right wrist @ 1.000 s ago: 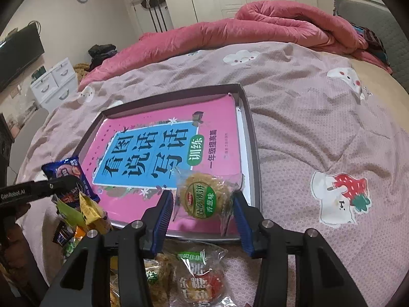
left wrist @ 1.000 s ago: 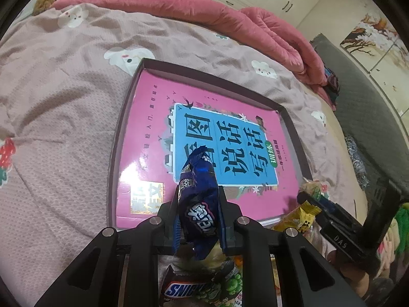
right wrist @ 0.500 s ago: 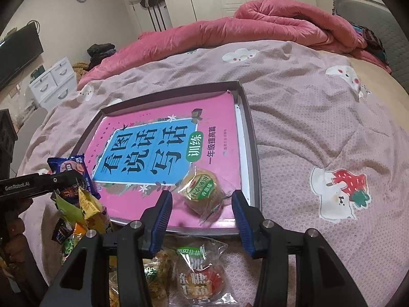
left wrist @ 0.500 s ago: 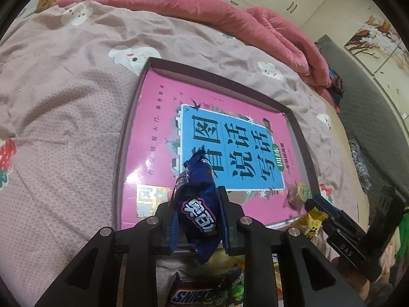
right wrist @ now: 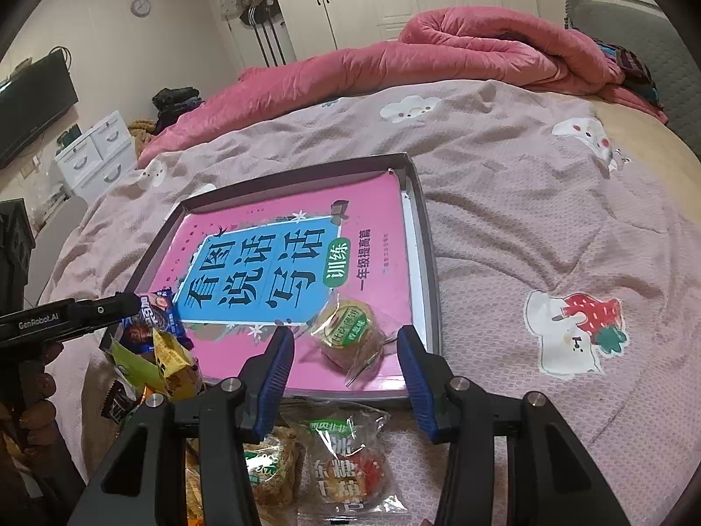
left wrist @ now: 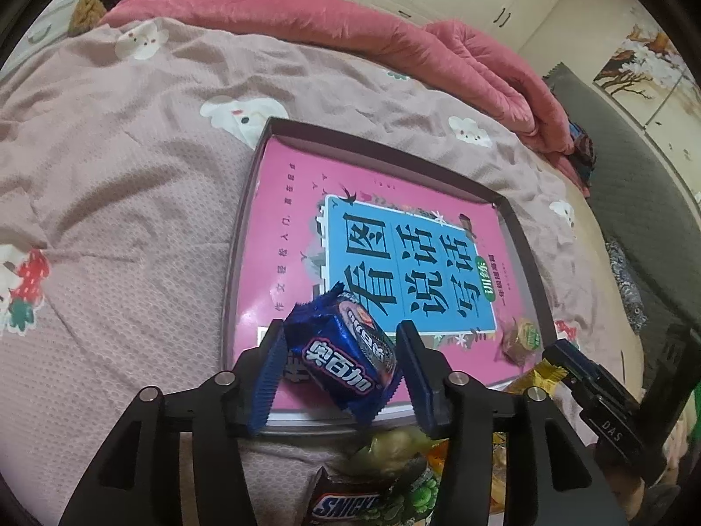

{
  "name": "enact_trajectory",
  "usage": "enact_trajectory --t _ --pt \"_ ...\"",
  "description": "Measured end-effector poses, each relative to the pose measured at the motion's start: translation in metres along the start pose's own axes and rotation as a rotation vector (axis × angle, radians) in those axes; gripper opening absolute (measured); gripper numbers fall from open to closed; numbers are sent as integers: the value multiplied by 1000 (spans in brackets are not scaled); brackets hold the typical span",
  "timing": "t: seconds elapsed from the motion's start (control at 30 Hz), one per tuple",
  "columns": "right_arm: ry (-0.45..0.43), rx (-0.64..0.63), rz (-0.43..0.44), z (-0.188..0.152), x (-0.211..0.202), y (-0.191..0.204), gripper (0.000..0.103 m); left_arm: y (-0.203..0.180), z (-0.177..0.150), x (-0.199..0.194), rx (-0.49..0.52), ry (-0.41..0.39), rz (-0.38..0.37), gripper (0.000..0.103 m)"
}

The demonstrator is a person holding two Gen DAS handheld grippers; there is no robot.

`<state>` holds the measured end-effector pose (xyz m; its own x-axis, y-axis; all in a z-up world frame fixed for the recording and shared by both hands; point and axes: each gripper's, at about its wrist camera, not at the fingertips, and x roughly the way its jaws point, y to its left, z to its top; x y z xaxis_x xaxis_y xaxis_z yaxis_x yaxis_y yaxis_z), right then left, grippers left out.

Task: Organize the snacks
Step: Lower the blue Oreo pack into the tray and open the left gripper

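The left gripper's (left wrist: 339, 361) jaws have just been opening, dropping the blue packet (left wrist: 348, 353) onto the tray's (left wrist: 521, 236) near-left corner; right gripper (right wrist: 346, 361) gapes empty over the pastry (right wrist: 348, 333).

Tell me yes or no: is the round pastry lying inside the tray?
Yes, the round pastry lies on the pink book inside the tray.

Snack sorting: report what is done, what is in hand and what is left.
Done: the round pastry in clear wrap lies in the tray, free between the right gripper's open jaws.

In hand: the left gripper's jaws have just been opening around the blue Oreo pack, which tilts between them over the tray's near edge.

Left: the Snickers bar, the yellow packets and the wrapped cakes still sit outside the tray.
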<state>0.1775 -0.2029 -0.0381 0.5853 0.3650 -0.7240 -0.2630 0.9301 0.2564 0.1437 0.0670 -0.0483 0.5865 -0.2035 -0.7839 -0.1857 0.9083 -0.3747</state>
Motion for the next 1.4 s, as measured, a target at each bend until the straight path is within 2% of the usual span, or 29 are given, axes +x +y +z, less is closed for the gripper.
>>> enact_trajectory --t 0.13,0.3,0.57,0.7,0.87,1.07,1.3,1.4 --pt "-10 4 4 1 -3 -1 49 -1 -1 -7 14 -14 4 57" --pt "-28 9 16 2 -11 -1 50 -4 0 -15 28 -43 23 66" --pt "-70 26 36 5 -26 -4 54 -1 -2 -30 54 -66 47 67" --pt "-77 35 40 5 -31 -5 55 2 -10 -26 74 -32 67 68" --pt "-87 43 44 5 -34 -6 55 -1 -19 -15 127 -7 137 68" --pt "-90 49 47 4 -38 -6 56 -2 -17 -10 151 -32 191 68" --pt "-113 50 65 2 -49 -5 58 0 -12 -25 119 -64 157 68" --pt "-123 53 75 1 -55 -3 59 -2 -10 -36 111 -79 136 72"
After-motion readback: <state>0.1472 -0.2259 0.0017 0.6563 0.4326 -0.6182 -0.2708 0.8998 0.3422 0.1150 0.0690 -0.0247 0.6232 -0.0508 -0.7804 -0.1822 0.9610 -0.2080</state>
